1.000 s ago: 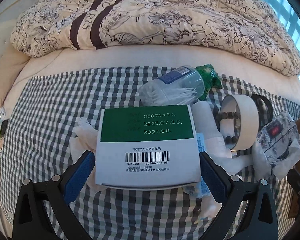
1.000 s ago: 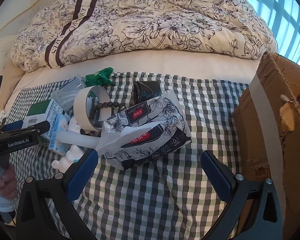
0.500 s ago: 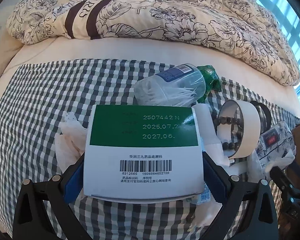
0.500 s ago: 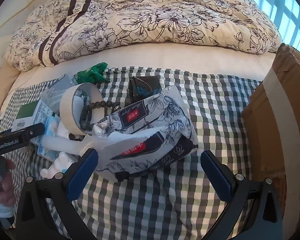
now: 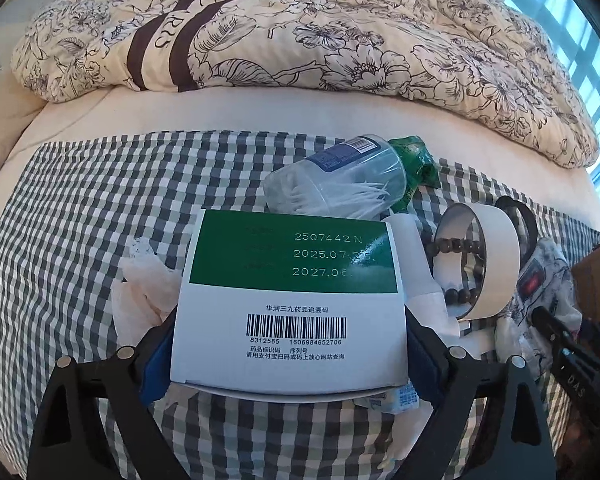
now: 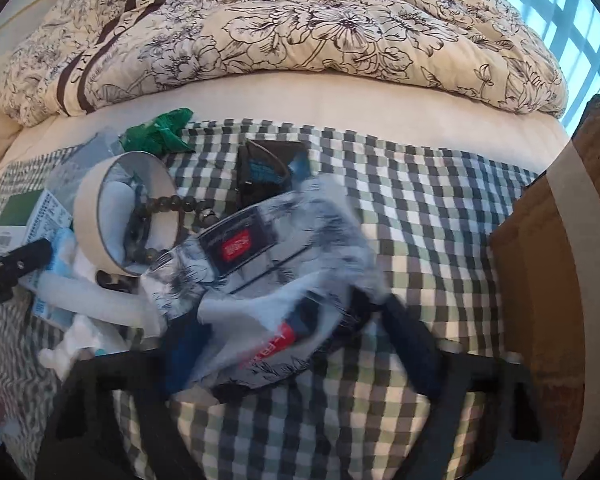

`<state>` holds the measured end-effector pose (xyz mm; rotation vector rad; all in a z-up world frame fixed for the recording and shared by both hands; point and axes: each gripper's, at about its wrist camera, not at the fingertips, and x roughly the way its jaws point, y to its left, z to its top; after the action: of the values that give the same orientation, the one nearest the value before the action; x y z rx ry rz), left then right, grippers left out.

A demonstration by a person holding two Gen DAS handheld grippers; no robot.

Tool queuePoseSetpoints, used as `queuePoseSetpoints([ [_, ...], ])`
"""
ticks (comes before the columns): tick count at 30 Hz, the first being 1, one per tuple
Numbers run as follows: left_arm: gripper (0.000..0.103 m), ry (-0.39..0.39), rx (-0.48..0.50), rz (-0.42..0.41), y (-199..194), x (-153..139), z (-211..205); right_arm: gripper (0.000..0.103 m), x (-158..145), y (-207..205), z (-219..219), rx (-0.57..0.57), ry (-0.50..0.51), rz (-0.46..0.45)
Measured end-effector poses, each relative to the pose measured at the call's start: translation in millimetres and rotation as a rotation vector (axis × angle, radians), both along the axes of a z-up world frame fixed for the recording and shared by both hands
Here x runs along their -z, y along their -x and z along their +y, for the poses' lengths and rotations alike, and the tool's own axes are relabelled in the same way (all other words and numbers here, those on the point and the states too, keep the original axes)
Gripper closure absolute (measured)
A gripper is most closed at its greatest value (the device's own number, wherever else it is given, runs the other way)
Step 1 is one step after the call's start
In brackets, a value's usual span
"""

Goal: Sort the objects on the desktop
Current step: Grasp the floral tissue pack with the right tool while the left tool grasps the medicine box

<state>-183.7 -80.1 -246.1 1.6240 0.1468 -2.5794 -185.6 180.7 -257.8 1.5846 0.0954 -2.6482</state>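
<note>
A bed (image 5: 260,112) carries everything here: a flowered quilt (image 5: 340,32) is heaped at its far side, and a checked cloth (image 5: 80,208) spread over the near part serves as the sorting surface. At the right edge stands a cardboard box (image 6: 540,260), probably the place where sorted things go, since its open side faces the pile.

The clutter sits bunched together on the cloth, so each piece must be picked off from the near edge. The floral tissue pack (image 6: 268,272) lies nearest the box, and the right tongs (image 6: 300,344) are closing on it with the pack between their blue pads; the picture is blurred, so whether the pads already press cannot be told. To its left, the green-and-white medicine box (image 5: 288,304) rests on crumpled tissues, and the left tongs (image 5: 284,356) are closing on its two sides, the pads right against the card.

Farther off lie a clear tub of cotton swabs (image 5: 340,184) on its side, a roll of tape (image 5: 484,256) standing on edge with a string of dark beads (image 5: 456,268) draped through it, and a small green wrapper (image 5: 416,160).
</note>
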Motion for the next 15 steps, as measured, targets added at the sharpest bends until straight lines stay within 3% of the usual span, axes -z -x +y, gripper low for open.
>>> queuePoseSetpoints([
  [4,0.009,0.014,0.001,0.004,-2,-3,3,0.077,-2,-1,7,-0.01,0.026,0.0],
  [8,0.009,0.025,0.01,0.016,-6,-10,6,0.089,-7,-4,10,-0.017,0.042,0.011],
  [15,0.009,0.041,0.017,0.061,-13,-28,8,0.094,-21,-13,6,-0.038,0.075,0.047],
])
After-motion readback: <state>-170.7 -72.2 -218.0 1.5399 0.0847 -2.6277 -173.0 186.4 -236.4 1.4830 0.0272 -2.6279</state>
